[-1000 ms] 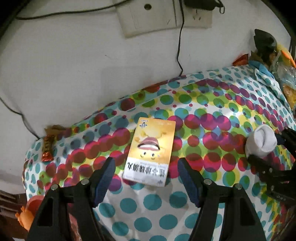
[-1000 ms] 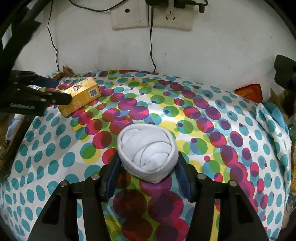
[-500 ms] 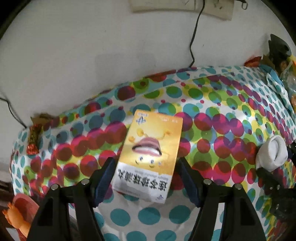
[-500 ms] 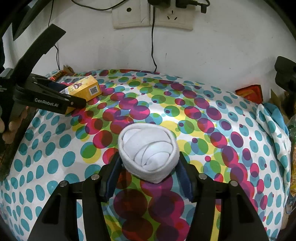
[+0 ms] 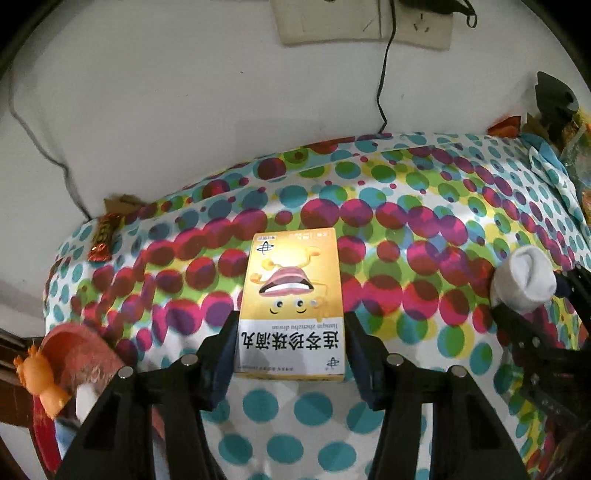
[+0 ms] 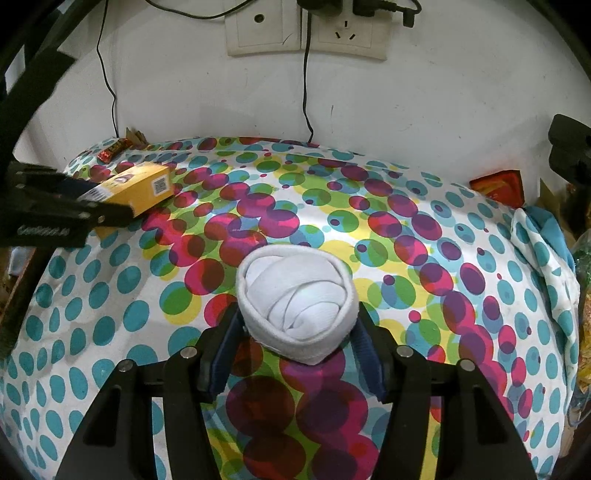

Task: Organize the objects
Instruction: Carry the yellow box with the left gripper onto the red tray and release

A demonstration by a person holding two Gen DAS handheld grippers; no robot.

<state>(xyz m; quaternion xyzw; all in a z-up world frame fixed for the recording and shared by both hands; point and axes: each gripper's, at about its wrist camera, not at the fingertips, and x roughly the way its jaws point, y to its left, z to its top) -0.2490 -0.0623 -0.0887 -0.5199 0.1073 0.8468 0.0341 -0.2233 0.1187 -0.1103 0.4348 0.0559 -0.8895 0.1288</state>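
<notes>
My left claw [image 5: 290, 345] has just been closing, and its two blue-padded fingers [image 5: 226, 347] now sit against the long sides of the yellow cardboard medicine box with a cartoon mouth and black Chinese lettering [image 5: 291, 295]. The near end of the box is between my pads, and the rest of it reaches away from me, lying flat on the white cloth printed with teal, magenta, green and yellow dots [image 5: 424, 206]. The pads look to be touching the box on both sides.

My right claw [image 6: 295, 341] pinches the rolled white sock bundle [image 6: 297, 301]. The roll sits between the blue pads [image 6: 227, 343], its coiled end facing up and away from me, its underside touching the dotted cloth [image 6: 406, 229]. Far off to the left of this claw I see the yellow box [image 6: 142, 184] edge-on, with the black frame of my left claw [image 6: 55, 206] across its near end.

From my left claw, the sock bundle [image 5: 524, 282] lies well off to the right, with the dark frame of my right claw [image 5: 546, 332] around it. Far ahead and to the left, at the cloth's edge by the white wall [image 5: 184, 110], lies a small red-and-gold wrapped candy bar [image 5: 105, 238]. A black cable [image 5: 382, 74] hangs down the wall from a cream socket plate [image 5: 365, 22] beyond the box.
</notes>
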